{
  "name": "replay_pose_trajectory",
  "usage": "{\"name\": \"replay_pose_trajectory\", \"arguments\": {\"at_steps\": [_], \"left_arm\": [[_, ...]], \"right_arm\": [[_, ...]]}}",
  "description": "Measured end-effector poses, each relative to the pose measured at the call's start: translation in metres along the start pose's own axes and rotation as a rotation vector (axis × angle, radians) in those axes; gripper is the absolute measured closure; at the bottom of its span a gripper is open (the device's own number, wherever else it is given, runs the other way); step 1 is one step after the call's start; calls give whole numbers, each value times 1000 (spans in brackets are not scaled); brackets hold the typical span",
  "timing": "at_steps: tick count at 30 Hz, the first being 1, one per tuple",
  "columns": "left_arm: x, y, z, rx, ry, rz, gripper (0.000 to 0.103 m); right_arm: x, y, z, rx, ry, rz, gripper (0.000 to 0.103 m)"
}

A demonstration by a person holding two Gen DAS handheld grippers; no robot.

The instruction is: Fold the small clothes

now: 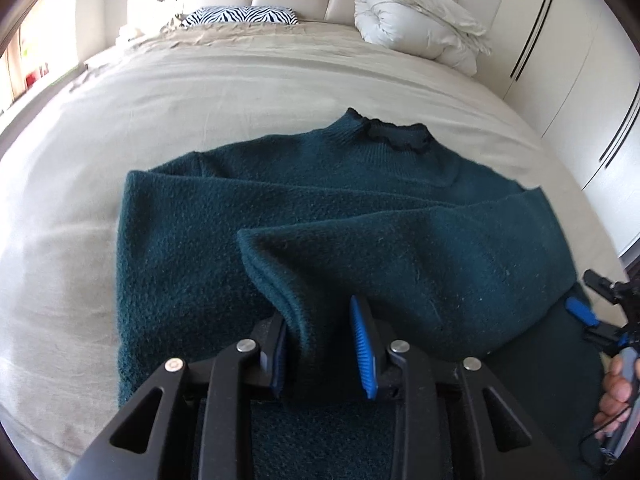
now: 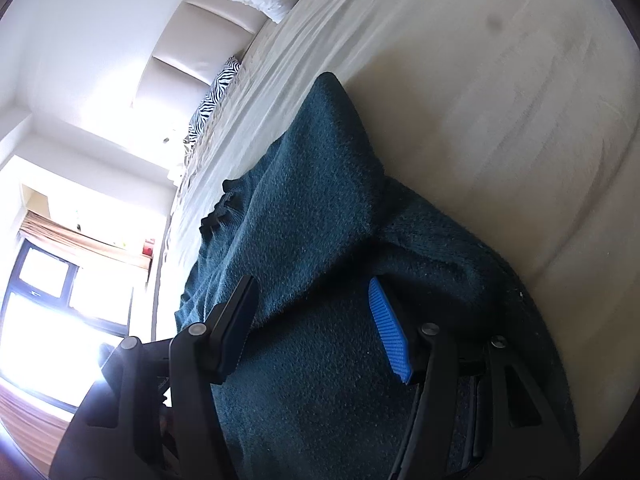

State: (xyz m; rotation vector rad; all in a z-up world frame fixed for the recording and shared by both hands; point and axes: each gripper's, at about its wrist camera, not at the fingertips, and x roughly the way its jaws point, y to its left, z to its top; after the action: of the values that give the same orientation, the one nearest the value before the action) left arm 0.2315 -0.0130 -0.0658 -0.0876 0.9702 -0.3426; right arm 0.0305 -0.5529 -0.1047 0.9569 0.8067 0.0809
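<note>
I have the sweater (image 1: 320, 208) flat on the bed (image 1: 200, 92), sleeve (image 1: 304, 300) folded in; left gripper (image 1: 324, 344) slack around its cuff, right gripper (image 2: 316, 328) open over the body.

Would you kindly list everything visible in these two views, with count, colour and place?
sweater: one, dark teal, flat on the bed, a sleeve folded across its body
bed: one, beige sheet, under the sweater
pillow: one, zebra-striped, at the headboard
duvet: one, white, rolled up beside the pillow
wardrobe: one, cream, beside the bed
window: one, dark frame, far wall
left tongs: blue pads, sleeve cuff between them
right tongs: blue pads, open over the sweater
hand: one, gripping the right handle
</note>
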Motion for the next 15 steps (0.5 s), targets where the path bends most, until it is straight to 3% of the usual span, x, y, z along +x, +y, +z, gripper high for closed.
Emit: {"name": "replay_pose_trajectory", "arguments": {"at_steps": [10,15], "left_arm": [[3,16,4,-61,19,-88,71],[2,14,2,-45,16,-102,63]], "right_arm": [[-22,-28,13,114,-23,81,47],[-38,-22,29,109,-29,156,45]]}}
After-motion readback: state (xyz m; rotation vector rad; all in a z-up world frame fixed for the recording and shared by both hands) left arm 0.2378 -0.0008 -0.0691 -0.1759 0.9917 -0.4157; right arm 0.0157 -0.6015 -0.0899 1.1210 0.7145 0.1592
